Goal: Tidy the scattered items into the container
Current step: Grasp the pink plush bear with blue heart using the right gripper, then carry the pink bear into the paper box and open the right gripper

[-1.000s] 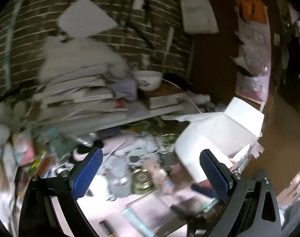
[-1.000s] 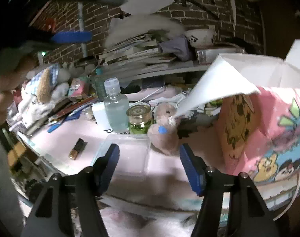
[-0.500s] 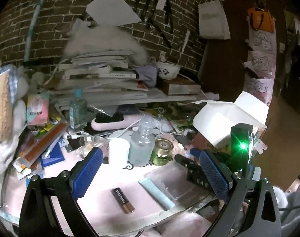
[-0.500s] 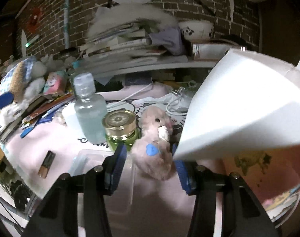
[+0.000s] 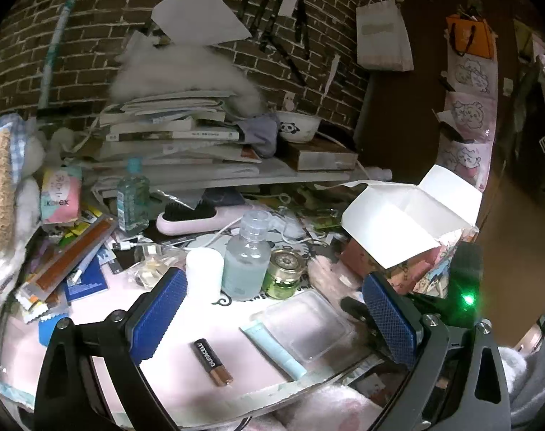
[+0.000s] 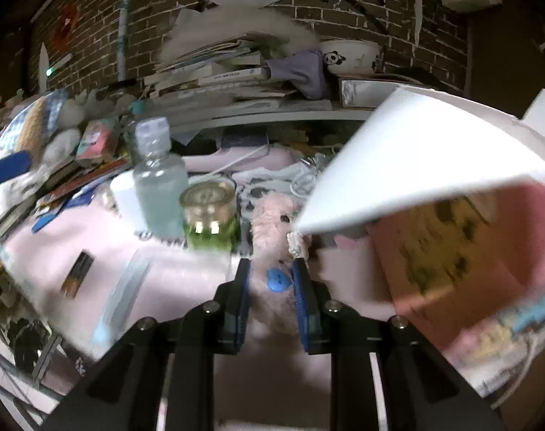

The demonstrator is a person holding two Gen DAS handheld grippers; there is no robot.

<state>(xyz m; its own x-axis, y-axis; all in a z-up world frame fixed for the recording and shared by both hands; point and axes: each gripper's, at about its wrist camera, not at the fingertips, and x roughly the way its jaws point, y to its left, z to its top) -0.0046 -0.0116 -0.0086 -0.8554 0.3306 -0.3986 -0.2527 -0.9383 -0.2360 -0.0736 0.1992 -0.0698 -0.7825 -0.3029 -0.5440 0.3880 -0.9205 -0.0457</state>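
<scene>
Taking the clear bottle as the mark: the battery lies in front of it to the left, and the left gripper hangs above the table edge there, its jaws wide apart and holding nothing. Just right of the bottle stands a green jar. Further right, the right gripper is closed around a pink plush toy, beside the open box.

Dim room, strong fisheye warp, motion blur across right-wrist view.
</scene>
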